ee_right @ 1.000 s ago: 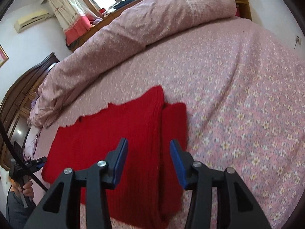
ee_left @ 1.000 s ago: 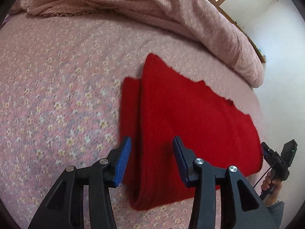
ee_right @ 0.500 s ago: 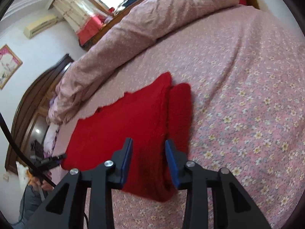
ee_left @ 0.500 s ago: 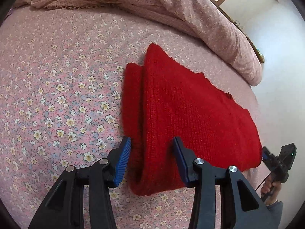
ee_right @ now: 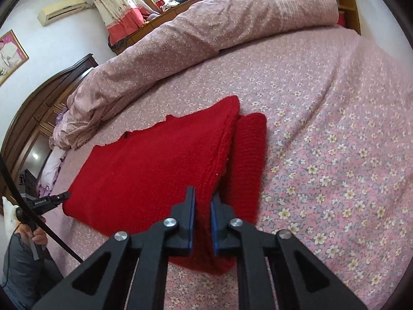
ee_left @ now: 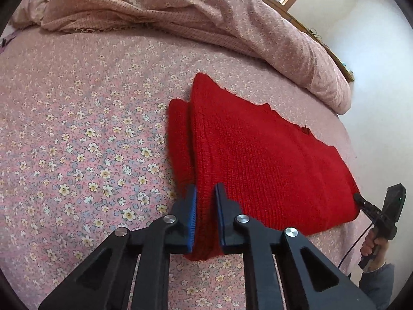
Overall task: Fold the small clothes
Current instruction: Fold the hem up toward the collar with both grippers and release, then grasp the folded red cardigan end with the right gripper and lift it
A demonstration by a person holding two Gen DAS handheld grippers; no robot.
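Observation:
A red knitted sweater [ee_left: 260, 160] lies flat on the floral pink bedsheet [ee_left: 77, 134], with a sleeve folded along one side. My left gripper [ee_left: 206, 193] is shut on the sweater's near corner at the folded side edge. In the right wrist view the same sweater [ee_right: 155, 165] lies spread to the left, and my right gripper [ee_right: 203, 199] is shut on the near corner of its folded edge, next to the sleeve [ee_right: 247, 160]. The fabric bunches up between both pairs of blue pads.
A rolled pink quilt [ee_left: 206, 15] lies along the far side of the bed, also in the right wrist view [ee_right: 206, 33]. The bed edge and white wall [ee_left: 374, 77] are to the right. A dark wooden wardrobe [ee_right: 38, 108] stands at the left.
Both grippers have moved down onto the sweater's near edge and closed from open to shut on the fabric.

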